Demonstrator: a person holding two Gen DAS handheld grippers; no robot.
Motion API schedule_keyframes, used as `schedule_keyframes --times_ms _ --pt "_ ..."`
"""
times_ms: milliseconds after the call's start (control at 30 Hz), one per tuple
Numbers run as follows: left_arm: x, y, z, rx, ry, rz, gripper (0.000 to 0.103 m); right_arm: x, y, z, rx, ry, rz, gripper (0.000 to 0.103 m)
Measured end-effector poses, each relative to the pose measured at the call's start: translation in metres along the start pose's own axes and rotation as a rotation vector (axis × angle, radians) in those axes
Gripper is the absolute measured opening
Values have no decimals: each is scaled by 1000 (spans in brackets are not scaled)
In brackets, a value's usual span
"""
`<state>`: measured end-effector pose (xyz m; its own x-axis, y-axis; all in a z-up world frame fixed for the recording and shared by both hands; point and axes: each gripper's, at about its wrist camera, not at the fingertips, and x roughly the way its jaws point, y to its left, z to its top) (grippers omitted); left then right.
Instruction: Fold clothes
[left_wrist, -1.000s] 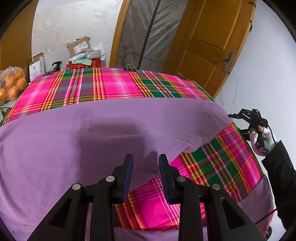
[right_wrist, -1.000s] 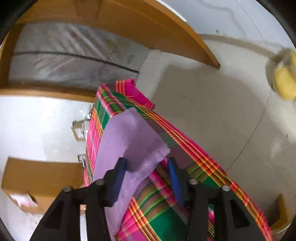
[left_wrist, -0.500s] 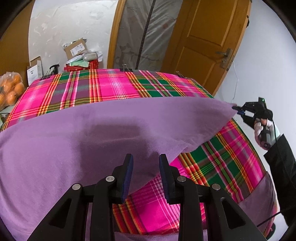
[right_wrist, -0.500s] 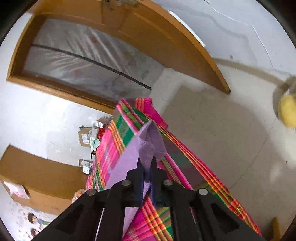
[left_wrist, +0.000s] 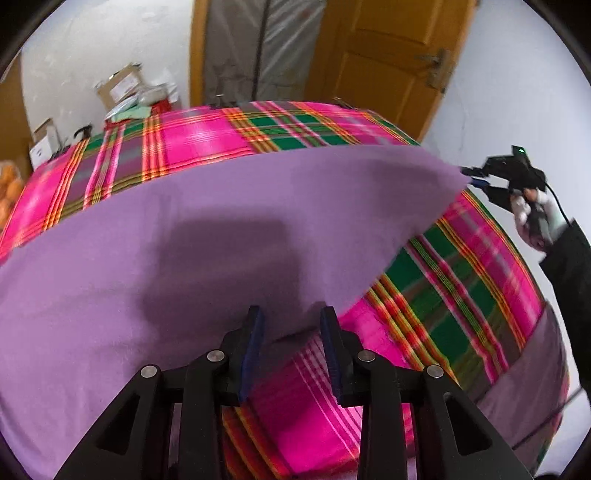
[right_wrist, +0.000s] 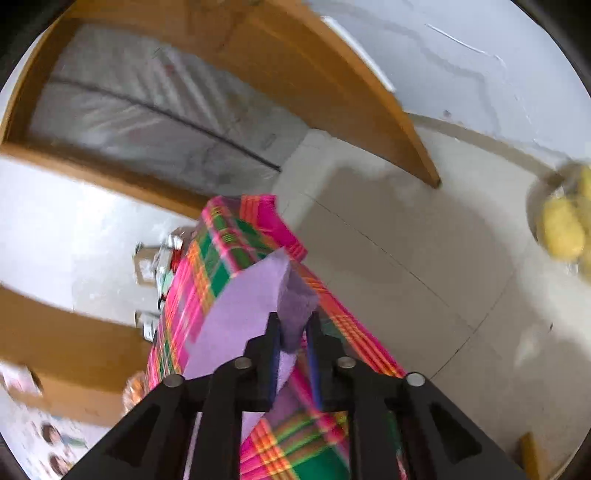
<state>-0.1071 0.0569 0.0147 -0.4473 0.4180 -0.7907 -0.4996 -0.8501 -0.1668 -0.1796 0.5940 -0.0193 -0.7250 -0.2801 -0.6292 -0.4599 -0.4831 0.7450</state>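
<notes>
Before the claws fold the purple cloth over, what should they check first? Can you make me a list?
1. Right claw has the purple cloth corner between its fingers: ok; its jaws have just been opening a little, so watch it.
2. Left claw gripping the cloth edge: not ok; the jaws stand apart.
3. Lifted corner clear of the plaid table cover: ok.
4. Cloth free of big wrinkles: ok.
5. Far cloth edge lying straight: cannot tell, blurred.
</notes>
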Motion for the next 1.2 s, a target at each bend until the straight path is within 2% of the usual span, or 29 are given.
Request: schedule_keyframes --times_ms 133,233,433,500,533,567,600,633,800,867,933,1000,1067,1200 --pt "-8 -14 -3 68 -53 4 35 0 -8 -6 30 4 44 23" --pt "-2 -23 -2 94 -41 0 35 3 -7 -9 40 18 64 23" --pt "11 -42 -4 176 -29 50 35 8 -1 -12 25 34 72 23" --pt "16 -48 -3 193 -28 67 35 7 2 -12 6 31 67 16" --pt "18 -49 -2 201 -23 78 28 6 5 -12 -10 25 61 7" --pt "19 -51 -2 208 -23 93 20 4 8 -12 -25 22 57 7" --pt "19 -52 0 213 -24 104 5 2 12 -12 -41 19 54 6" --pt "19 -52 1 210 -22 102 4 0 15 -11 -57 16 50 6" --pt "-1 -53 6 185 -46 23 3 -21 31 -6 -104 -16 101 6" --pt "-11 -56 3 190 -49 -15 3 -26 34 -4 -122 -35 96 5" --pt "-13 -57 -1 197 -25 -56 2 -23 27 -2 -126 -26 35 5" --pt "-4 -56 -6 204 28 -87 2 -11 14 -3 -105 24 -38 6" --pt "4 -52 -10 174 59 -112 2 -5 5 -5 -85 48 -67 8" --pt "-11 -41 -6 113 26 -185 3 -18 -4 -2 -60 -18 -78 20"
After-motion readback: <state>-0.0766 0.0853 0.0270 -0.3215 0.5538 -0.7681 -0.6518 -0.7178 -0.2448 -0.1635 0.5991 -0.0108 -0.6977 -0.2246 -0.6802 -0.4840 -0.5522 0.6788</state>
